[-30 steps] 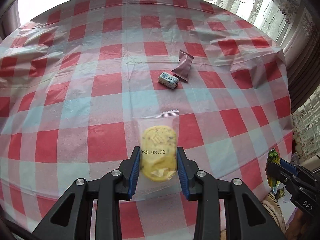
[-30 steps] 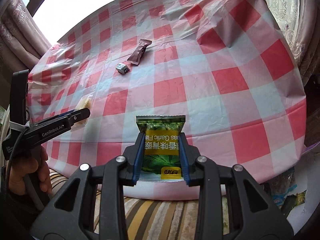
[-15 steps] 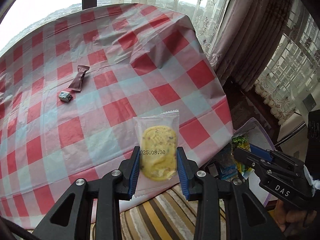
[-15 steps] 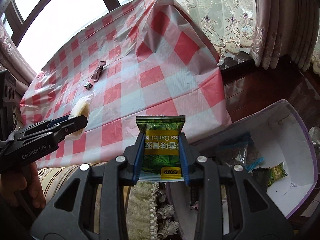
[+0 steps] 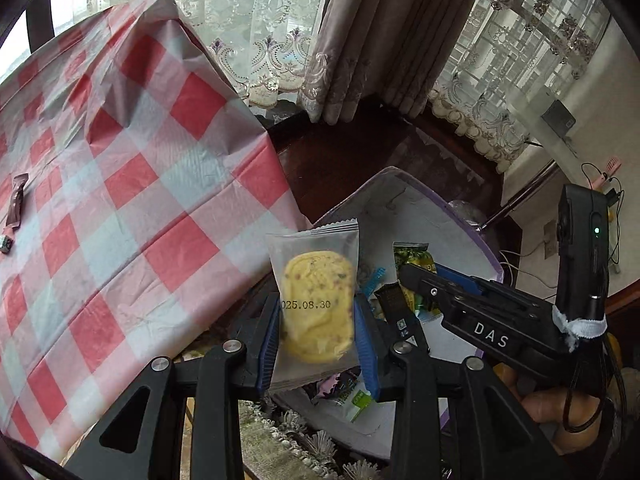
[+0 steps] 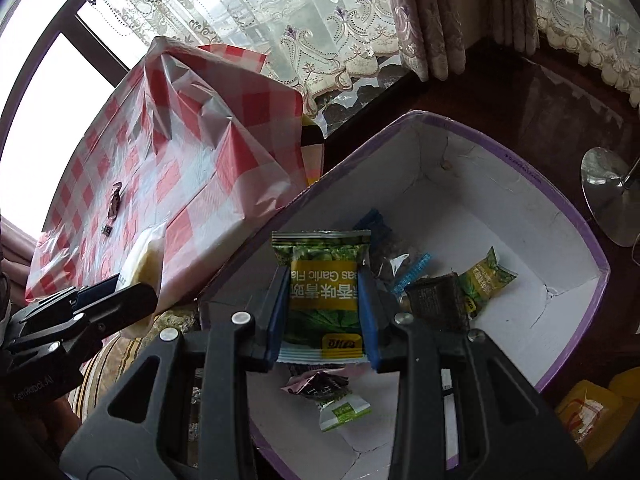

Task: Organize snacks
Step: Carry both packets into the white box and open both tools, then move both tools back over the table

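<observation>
Snacks over the purple-rimmed box (image 6: 576,236): yellow cookie packet (image 5: 316,308) clamped in left tool (image 5: 318,344), green pea packet (image 6: 324,296) in right tool (image 6: 324,320)

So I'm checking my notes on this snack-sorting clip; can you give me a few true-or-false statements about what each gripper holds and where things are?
1. The left gripper holds a clear packet with a yellow cookie. True.
2. The right gripper is empty. False: it clamps a green snack packet.
3. The white box has a purple rim. True.
4. The box is empty. False: several wrappers lie inside.
5. A brown wrapper lies on the checkered tablecloth. True.
</observation>
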`<act>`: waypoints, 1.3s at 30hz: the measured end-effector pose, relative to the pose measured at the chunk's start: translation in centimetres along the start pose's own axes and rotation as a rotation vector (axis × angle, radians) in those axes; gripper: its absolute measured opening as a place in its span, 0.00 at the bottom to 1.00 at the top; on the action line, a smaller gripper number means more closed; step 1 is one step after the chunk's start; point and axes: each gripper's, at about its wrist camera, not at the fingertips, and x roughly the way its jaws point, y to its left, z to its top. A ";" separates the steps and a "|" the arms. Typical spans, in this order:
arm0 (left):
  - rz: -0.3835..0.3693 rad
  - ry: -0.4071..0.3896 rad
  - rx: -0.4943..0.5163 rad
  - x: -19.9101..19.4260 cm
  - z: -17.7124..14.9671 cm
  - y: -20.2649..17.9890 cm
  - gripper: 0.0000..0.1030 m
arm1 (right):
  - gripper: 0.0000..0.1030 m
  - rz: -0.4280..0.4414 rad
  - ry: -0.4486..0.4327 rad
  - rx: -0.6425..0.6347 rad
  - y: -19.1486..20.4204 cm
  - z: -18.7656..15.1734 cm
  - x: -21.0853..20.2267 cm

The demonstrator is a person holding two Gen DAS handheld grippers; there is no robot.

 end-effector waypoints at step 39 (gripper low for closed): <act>-0.013 -0.151 -0.413 -4.7 -3.5 16.4 0.44 | 0.66 -0.085 -0.001 -0.233 13.1 -1.9 0.9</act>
